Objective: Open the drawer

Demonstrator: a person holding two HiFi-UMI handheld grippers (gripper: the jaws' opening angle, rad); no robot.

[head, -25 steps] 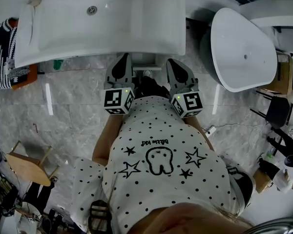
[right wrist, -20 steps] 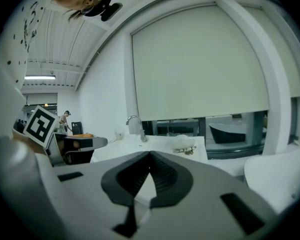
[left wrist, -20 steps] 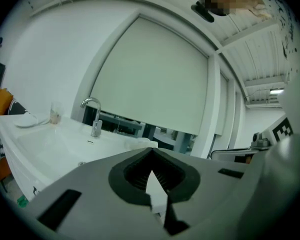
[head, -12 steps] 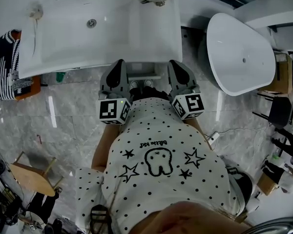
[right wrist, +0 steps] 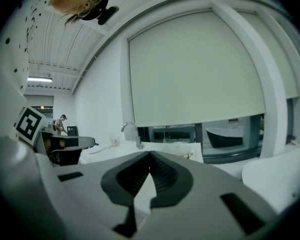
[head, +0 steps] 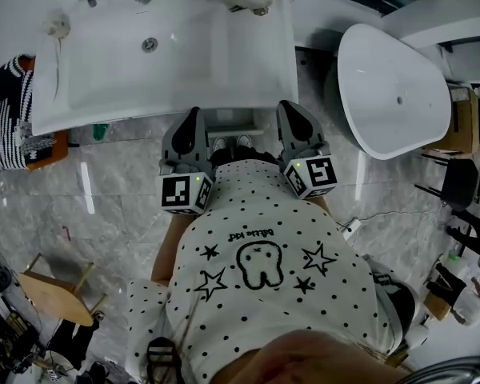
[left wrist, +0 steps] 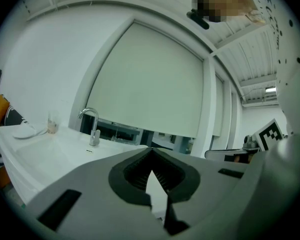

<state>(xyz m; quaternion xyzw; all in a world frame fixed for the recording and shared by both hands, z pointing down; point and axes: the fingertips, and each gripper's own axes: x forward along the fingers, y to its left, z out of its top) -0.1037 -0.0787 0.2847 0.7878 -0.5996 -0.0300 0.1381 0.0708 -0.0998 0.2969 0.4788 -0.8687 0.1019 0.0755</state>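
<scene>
My left gripper (head: 194,118) and right gripper (head: 292,112) are closed and empty at the sink (head: 208,62) edge. I judge this is the approach. Next I must find the drawer beneath, unseen here, and part the jaws.

floor: grey veined marble tiles (head: 120,182) | furniture: white washbasin (head: 184,62) with chrome faucet (left wrist: 92,126), white freestanding bathtub (head: 392,86), wooden stool (head: 52,298) | window: pale roller blind (left wrist: 150,84) lowered most of the way | walls: white | light: ceiling strip lamp (left wrist: 270,89) lit
</scene>
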